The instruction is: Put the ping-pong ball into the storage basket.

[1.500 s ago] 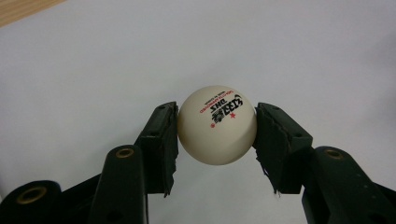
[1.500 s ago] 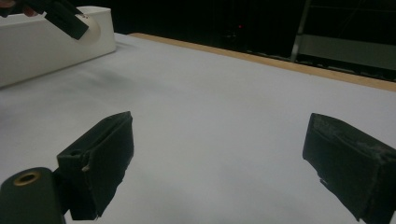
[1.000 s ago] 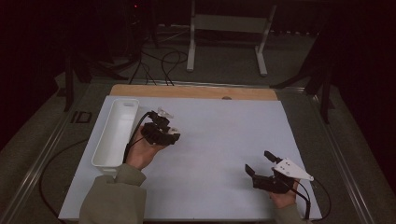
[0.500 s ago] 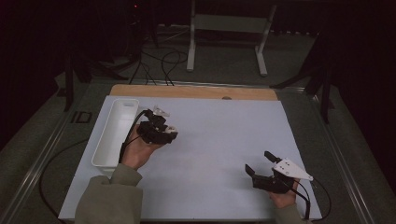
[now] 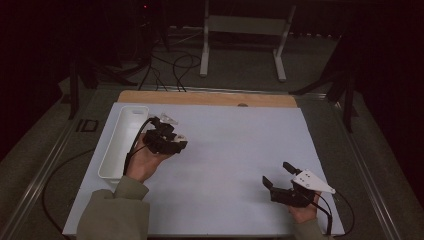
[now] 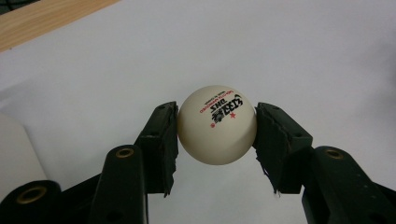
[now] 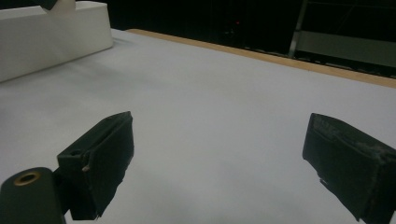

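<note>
A white table-tennis ball (image 6: 217, 124) with red and black print is pinched between the two black jaws of my left gripper (image 6: 217, 111), above the white sheet. In the high view the left gripper (image 5: 172, 134) hangs just to the right of the long white tray (image 5: 131, 109), held in a hand with an olive sleeve. My right gripper (image 5: 276, 173) rests low at the near right of the sheet; its jaws (image 7: 219, 135) stand wide apart with nothing between them.
A white sheet (image 5: 235, 145) covers the table, with a wooden strip (image 5: 200, 98) along its far edge. The tray (image 7: 51, 37) appears far off in the right gripper view. Cables and a metal stand (image 5: 242, 25) lie beyond the table.
The left hand with the ball has drifted slightly to the left, toward the tray. The right hand has kept still.
</note>
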`<action>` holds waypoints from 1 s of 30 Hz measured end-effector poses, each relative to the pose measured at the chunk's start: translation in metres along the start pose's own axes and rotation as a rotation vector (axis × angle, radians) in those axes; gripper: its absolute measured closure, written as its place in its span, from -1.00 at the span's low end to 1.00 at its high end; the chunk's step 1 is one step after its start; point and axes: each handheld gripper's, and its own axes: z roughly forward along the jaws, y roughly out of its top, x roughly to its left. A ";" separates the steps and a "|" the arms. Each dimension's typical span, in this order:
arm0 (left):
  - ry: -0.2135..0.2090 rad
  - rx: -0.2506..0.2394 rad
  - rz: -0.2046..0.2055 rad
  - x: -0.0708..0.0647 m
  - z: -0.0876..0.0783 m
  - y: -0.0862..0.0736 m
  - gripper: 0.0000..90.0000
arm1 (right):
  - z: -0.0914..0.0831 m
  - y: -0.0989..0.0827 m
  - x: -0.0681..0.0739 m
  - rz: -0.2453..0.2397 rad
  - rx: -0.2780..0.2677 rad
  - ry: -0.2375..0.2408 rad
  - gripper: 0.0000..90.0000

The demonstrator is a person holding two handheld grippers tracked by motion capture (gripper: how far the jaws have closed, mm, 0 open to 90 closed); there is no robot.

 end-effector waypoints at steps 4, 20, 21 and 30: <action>0.002 0.003 0.003 0.001 -0.002 0.000 0.13 | 0.000 0.000 0.000 0.001 0.000 -0.001 -0.81; 0.003 -0.004 0.006 0.008 -0.011 -0.003 0.13 | 0.000 0.000 0.000 0.001 0.000 0.002 -0.81; 0.003 -0.004 0.006 0.008 -0.011 -0.003 0.13 | 0.000 0.000 0.000 0.002 0.000 0.002 -0.81; 0.004 -0.007 0.006 0.012 -0.015 -0.004 0.13 | 0.000 0.000 0.000 0.002 0.001 0.003 -0.81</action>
